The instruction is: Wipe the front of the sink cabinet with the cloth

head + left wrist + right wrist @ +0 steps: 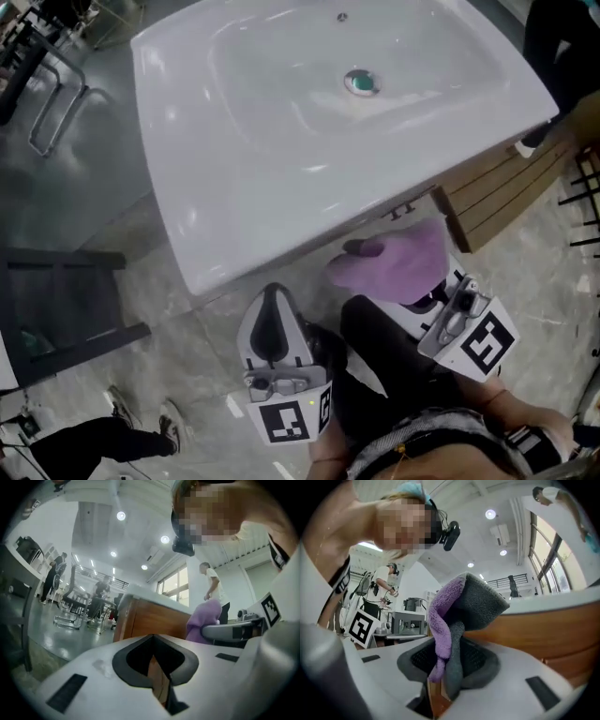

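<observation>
We log the right gripper (446, 670) clamped on the purple-and-grey cloth (457, 613), held near the wooden front of the sink cabinet (497, 192) below the white sink (281, 122), and the left gripper (157, 670) beside it with jaws together and empty.

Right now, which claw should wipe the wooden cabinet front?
The right claw: it is shut on the purple cloth, close by the cabinet front. The left claw is shut and holds nothing.

Head view steeply down over sink (281, 141); gripper views low, tilted upward, sharing cabinet front (150, 618), cloth (204, 618).
</observation>
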Action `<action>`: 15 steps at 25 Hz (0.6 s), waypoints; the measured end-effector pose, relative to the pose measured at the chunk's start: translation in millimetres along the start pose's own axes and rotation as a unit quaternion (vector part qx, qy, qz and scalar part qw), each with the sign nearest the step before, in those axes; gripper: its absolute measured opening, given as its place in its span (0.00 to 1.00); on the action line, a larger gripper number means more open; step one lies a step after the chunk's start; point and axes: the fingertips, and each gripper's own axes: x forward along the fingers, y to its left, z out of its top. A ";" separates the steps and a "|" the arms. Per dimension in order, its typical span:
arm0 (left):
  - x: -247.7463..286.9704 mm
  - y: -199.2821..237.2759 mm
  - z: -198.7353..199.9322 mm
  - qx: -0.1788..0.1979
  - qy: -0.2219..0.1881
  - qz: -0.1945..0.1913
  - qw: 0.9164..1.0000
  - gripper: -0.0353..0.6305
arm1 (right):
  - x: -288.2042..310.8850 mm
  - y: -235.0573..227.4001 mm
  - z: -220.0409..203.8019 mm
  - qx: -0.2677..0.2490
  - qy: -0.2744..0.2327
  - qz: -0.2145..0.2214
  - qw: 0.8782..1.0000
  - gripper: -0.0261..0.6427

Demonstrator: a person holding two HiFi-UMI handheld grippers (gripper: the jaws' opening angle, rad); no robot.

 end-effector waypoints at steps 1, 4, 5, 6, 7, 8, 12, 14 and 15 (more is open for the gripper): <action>0.9 3.2 -15.7 0.006 -0.010 0.005 1.000 0.06 | -2.3 -2.8 -14.1 0.002 -0.012 -0.001 1.000 0.29; 1.1 7.5 -48.1 0.027 -0.037 0.021 0.999 0.06 | -14.0 -11.0 -48.1 -0.011 -0.032 -0.004 0.999 0.29; 2.0 8.6 -54.4 0.033 -0.042 0.027 0.998 0.06 | -17.4 -14.7 -53.4 -0.016 -0.040 -0.003 0.999 0.29; 2.9 10.6 -59.3 0.037 -0.042 0.035 0.998 0.06 | -19.5 -18.5 -55.7 -0.019 -0.048 -0.001 0.999 0.29; 2.4 13.2 -63.0 0.039 -0.036 0.044 0.998 0.06 | -20.8 -21.7 -56.9 -0.025 -0.051 0.000 0.998 0.29; 0.3 15.3 -64.6 0.038 -0.030 0.055 0.997 0.06 | -21.9 -24.4 -58.4 -0.034 -0.046 0.001 0.998 0.29; -10.7 13.9 -58.0 0.053 -0.022 0.071 0.996 0.06 | -20.2 -25.0 -62.2 -0.061 -0.031 0.014 0.998 0.29; -15.0 14.6 -61.8 0.077 -0.010 0.079 0.994 0.06 | -12.4 -17.0 -64.4 -0.048 -0.049 0.038 0.997 0.29; -18.0 14.8 -65.3 0.084 -0.005 0.083 0.993 0.06 | -8.3 -10.8 -66.6 -0.043 -0.056 0.052 0.996 0.29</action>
